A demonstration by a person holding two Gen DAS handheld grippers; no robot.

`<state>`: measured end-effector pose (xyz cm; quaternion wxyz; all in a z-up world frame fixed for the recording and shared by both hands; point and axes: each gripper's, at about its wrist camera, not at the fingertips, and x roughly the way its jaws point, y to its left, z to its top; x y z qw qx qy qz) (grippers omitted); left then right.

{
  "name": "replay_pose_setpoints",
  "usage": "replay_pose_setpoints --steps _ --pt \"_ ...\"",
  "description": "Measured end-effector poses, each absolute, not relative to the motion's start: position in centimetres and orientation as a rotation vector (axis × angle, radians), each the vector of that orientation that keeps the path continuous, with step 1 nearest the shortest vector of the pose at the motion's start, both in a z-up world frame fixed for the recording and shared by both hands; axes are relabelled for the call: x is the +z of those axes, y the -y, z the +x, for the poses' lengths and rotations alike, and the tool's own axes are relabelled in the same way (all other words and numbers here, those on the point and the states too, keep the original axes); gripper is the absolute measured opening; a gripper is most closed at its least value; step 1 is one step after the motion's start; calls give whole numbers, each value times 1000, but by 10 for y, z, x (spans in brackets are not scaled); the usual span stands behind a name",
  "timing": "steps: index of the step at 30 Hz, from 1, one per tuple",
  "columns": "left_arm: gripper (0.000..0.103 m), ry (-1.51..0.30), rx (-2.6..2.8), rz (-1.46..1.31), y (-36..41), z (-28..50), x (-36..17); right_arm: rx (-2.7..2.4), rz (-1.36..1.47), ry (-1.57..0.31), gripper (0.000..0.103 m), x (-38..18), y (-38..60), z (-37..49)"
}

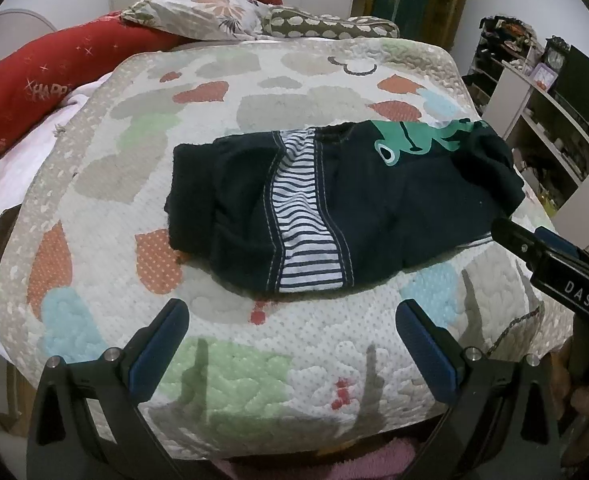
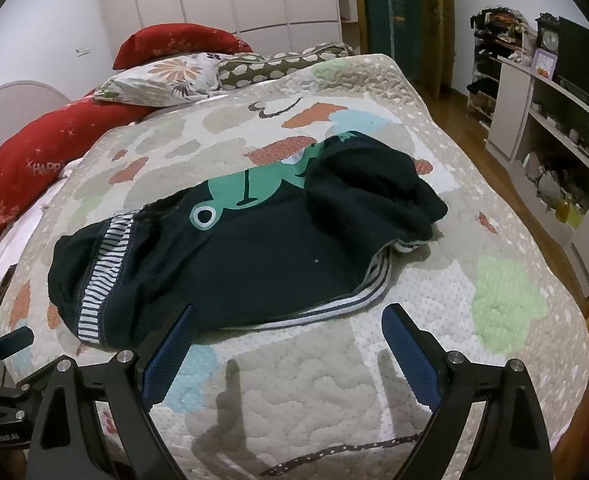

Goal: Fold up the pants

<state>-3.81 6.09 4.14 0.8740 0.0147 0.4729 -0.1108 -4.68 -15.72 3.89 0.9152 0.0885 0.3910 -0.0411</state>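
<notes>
Small dark navy pants [image 1: 378, 200] with a striped side panel and a green frog print lie folded across the quilted bedspread [image 1: 278, 360]. They also show in the right wrist view [image 2: 254, 264], with one end bunched up at the right. My left gripper [image 1: 292, 314] is open and empty, hovering just in front of the pants' near edge. My right gripper [image 2: 290, 320] is open and empty, its fingertips at the pants' near striped edge. The right gripper also shows in the left wrist view [image 1: 534, 248], beside the pants' right end.
Red, floral and dotted pillows [image 2: 166, 76] lie at the head of the bed. White shelves [image 2: 554, 128] with clutter stand along the right wall over a wooden floor. A dark flat object [image 2: 0, 294] lies at the bed's left edge.
</notes>
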Motion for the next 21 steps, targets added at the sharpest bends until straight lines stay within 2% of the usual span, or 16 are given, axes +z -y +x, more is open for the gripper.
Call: replay_pose_setpoints --steps 21 --pt "103 -1021 -228 26 -59 -33 31 -76 212 -824 95 25 164 -43"
